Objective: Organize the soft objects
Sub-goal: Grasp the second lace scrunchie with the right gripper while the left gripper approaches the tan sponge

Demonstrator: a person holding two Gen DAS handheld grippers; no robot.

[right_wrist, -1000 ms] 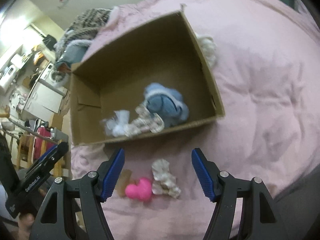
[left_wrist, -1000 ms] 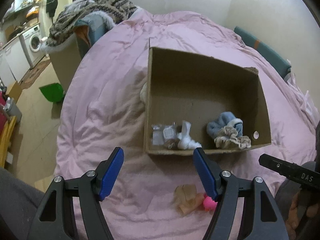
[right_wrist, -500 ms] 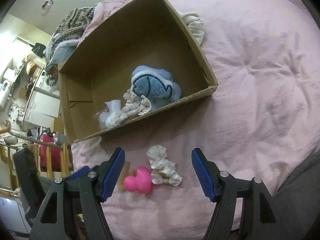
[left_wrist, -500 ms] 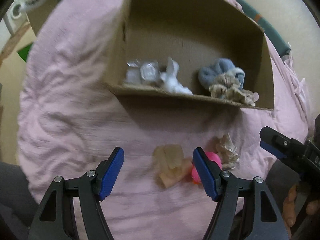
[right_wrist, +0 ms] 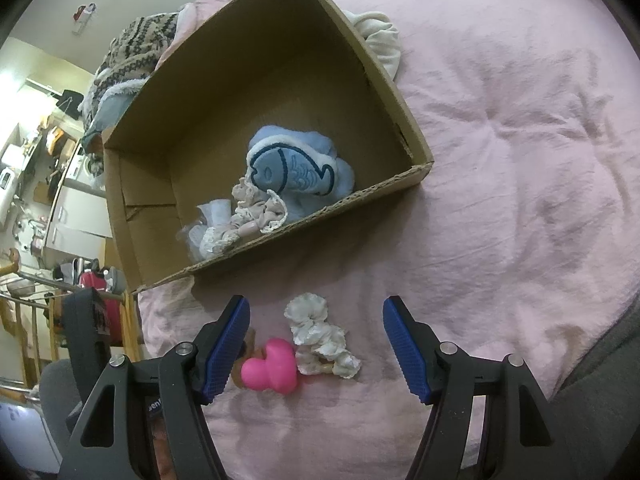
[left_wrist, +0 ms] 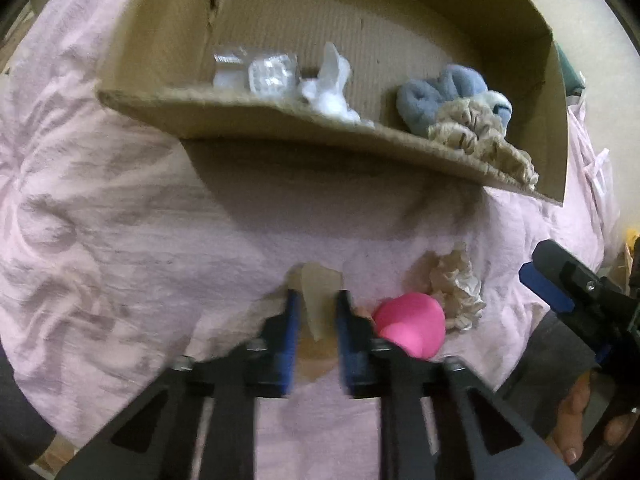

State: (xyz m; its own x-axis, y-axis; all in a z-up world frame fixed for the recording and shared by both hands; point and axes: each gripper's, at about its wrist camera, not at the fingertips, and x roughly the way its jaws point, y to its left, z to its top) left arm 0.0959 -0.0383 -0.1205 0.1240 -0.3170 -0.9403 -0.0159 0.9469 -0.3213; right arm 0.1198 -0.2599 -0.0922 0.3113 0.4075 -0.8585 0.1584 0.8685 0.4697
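Partway done. Cardboard box (right_wrist: 404, 136) already holds a blue fish plush (right_wrist: 294, 170), a lacy scrunchie (right_wrist: 260, 210), a white bit and a clear packet (left_wrist: 266, 74). Three items left on the pink bedspread (right_wrist: 500, 160), all just in front of the box's near wall: beige soft piece (left_wrist: 318, 298), pink heart (right_wrist: 272, 368), pale ruffled scrunchie (right_wrist: 320, 334). Left gripper (left_wrist: 314, 322) is pinched nearly closed on the beige piece; it's blurred, looks limp and translucent, probably fabric. Right gripper (right_wrist: 316, 344) is wide apart, holding nothing, straddling the heart and scrunchie.
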